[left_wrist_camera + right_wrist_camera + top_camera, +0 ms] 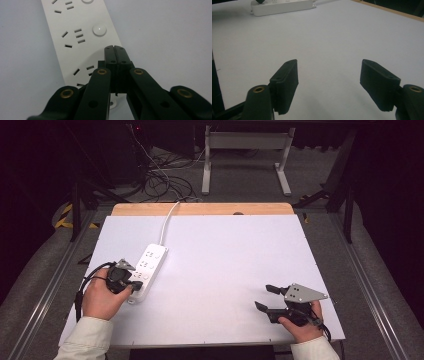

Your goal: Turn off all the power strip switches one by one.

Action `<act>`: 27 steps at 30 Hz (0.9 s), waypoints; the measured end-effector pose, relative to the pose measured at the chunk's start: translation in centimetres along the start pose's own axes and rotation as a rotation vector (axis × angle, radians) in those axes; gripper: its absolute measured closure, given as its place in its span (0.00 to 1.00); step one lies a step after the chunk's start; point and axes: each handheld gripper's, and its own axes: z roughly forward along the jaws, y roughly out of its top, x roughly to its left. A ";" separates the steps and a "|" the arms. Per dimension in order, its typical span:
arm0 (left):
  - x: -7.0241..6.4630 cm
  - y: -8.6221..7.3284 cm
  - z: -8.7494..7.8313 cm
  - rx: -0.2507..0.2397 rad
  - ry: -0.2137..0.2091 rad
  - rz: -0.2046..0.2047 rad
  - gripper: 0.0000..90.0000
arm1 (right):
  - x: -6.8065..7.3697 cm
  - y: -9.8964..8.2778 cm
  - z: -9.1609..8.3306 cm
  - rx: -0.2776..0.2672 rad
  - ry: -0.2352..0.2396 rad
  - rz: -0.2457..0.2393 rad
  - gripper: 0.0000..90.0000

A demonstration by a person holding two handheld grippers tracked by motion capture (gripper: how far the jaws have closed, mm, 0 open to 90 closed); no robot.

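In the high view, one white power strip [146,268] lay at the left of a white table [225,270], running from the lower left up toward the middle, its white cord [167,222] leading to the table's far edge. The left gripper [131,287], held in one hand [100,300] at the lower left of the frame, rested its tips on the near end of the strip.

In the left gripper view, the two black jaws were clenched flat against each other with nothing between them, their tips over the strip's face in the middle of the frame, below a round white button [99,29]. Whether the tips pressed the surface could not be told. Three socket groups and two round buttons showed in this view.

The right gripper [265,297] sat at the lower right of the high view, held by the other hand [300,327], well apart from the strip. In the right gripper view its two jaws stood wide apart and released, empty, above the bare table, with the strip at the upper left.
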 end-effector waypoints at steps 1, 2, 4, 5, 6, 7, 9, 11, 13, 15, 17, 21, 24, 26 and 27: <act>0.0 0.0 0.0 0.000 0.000 0.000 1.00 | 0.0 0.0 0.0 -0.002 -0.001 0.002 0.35; 0.0 0.0 0.0 -0.001 -0.003 -0.007 1.00 | 0.0 0.0 0.0 -0.003 -0.001 0.001 0.35; 0.0 0.0 0.1 -0.004 -0.007 -0.010 1.00 | 0.0 0.0 -0.1 -0.004 -0.002 0.001 0.35; 0.0 -0.1 0.1 -0.005 -0.003 -0.009 1.00 | 0.0 0.0 -0.1 -0.003 -0.001 0.001 0.35; 0.0 -0.1 0.1 -0.006 -0.002 -0.011 1.00 | 0.0 0.0 -0.1 -0.003 -0.002 0.001 0.35; 0.0 -0.1 0.1 -0.005 -0.002 -0.009 1.00 | 0.0 0.0 0.0 -0.002 -0.001 0.001 0.35; 0.1 -0.1 0.1 -0.006 -0.009 -0.007 1.00 | 0.1 0.0 0.0 0.000 -0.002 0.000 0.35; 0.1 -0.2 0.1 -0.012 -0.014 -0.011 1.00 | 0.1 0.0 0.0 -0.001 0.001 -0.001 0.35; 0.1 -0.2 0.1 -0.010 -0.005 -0.007 1.00 | 0.1 0.1 0.0 -0.001 0.001 -0.002 0.35; 0.0 -0.1 0.1 -0.007 0.002 -0.008 1.00 | 0.1 0.1 0.0 -0.002 -0.001 -0.002 0.35; 0.0 -0.2 0.1 -0.008 -0.007 -0.016 1.00 | 0.1 0.1 0.0 -0.001 0.001 -0.003 0.35; -0.1 -0.2 0.1 -0.007 0.003 -0.018 1.00 | 0.1 0.1 0.0 -0.002 0.001 -0.002 0.35; -0.2 -0.2 0.1 -0.007 0.006 -0.012 1.00 | 0.2 0.1 0.0 -0.001 0.001 -0.003 0.35; -0.1 -0.3 0.2 -0.004 0.005 -0.019 1.00 | 0.2 0.1 0.0 -0.001 0.002 -0.002 0.35; -0.2 -0.3 0.2 -0.005 0.007 -0.026 1.00 | 0.2 0.1 0.0 -0.001 0.002 -0.002 0.35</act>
